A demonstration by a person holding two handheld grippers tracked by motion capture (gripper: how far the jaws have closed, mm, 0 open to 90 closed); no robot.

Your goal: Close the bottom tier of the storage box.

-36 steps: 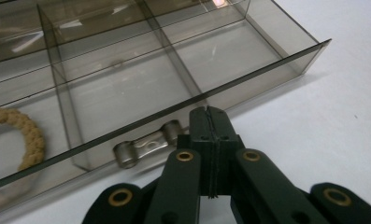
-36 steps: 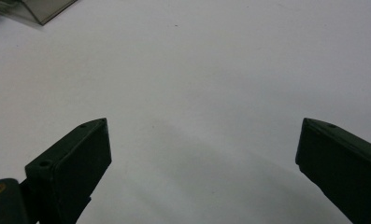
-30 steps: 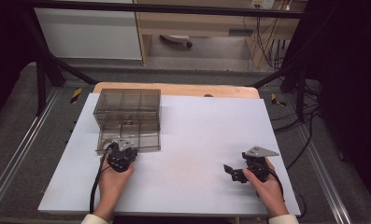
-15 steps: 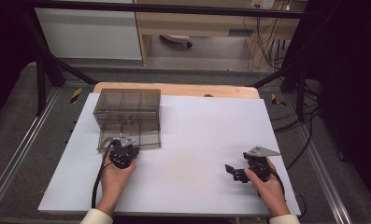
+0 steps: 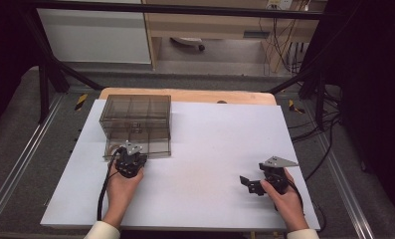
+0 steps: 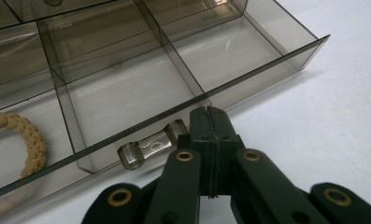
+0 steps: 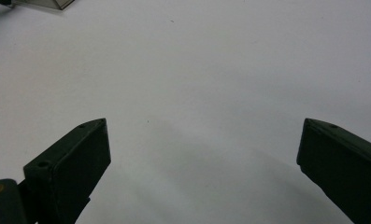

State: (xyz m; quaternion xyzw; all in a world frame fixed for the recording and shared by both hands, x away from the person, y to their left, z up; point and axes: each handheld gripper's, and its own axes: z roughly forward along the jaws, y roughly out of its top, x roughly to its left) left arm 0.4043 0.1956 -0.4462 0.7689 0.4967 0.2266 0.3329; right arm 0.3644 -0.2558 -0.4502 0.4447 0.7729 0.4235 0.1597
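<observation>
Holding still at the open drawer (image 6: 127,93) front, just beside its clear handle (image 6: 150,145), the left tongs (image 6: 210,114) stay clenched on nothing. The right tongs (image 7: 204,122) hang released, so pushing the drawer shut looks pending.

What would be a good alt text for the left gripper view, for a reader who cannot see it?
The left gripper, jaws shut, touches the clear handle of a smoky transparent drawer pulled out over a white table. A tan rope ring lies in one compartment.

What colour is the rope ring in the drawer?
Tan, a light beige braid; the rope ring shows best in the left gripper view.
</observation>
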